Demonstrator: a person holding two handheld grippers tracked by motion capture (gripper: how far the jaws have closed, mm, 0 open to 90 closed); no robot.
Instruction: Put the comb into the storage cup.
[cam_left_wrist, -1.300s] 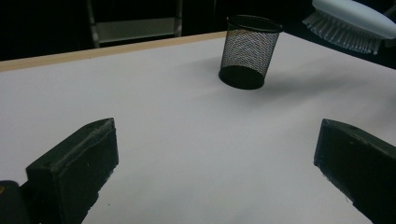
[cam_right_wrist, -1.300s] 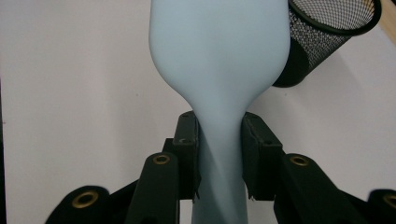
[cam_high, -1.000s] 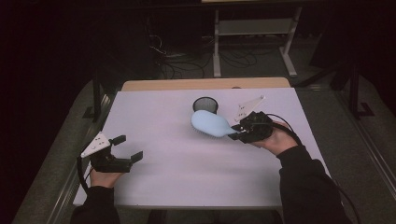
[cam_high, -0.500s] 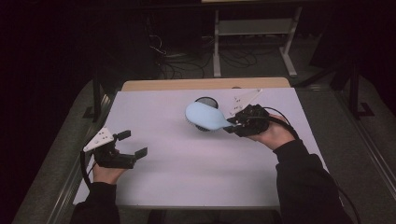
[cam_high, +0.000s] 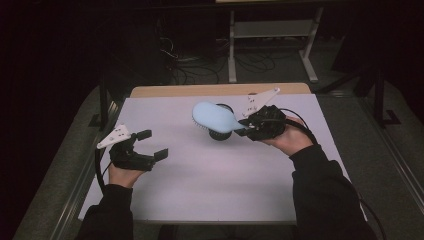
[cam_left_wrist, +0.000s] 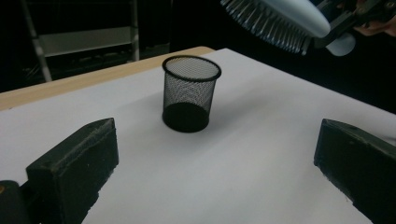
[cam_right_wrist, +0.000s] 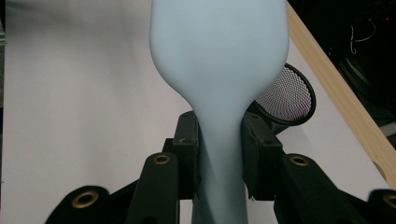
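The pale blue hairbrush (cam_high: 214, 116) is held in the air above the far middle of the table (cam_high: 210, 190), its broad head over the black mesh cup (cam_high: 220, 131) and its bristles (cam_left_wrist: 271, 25) turned downward. It is judged to be light and rigid, a smooth moulded plastic body that could slip under a loose grip; the bristles look flexible and are better left untouched. The narrow neck between head and handle is the natural place to be taken, and that is where it is clamped by the right tongs (cam_right_wrist: 219, 144), one pad on each side of the neck. Because the wide head overhangs well beyond the grip, some tendency to droop or twist is to be expected if the hold is relaxed. The mesh cup stands upright and empty near the far edge; it is judged light and easily tipped. The left tongs (cam_high: 150, 145) are held apart with nothing between them, above the left side of the table.
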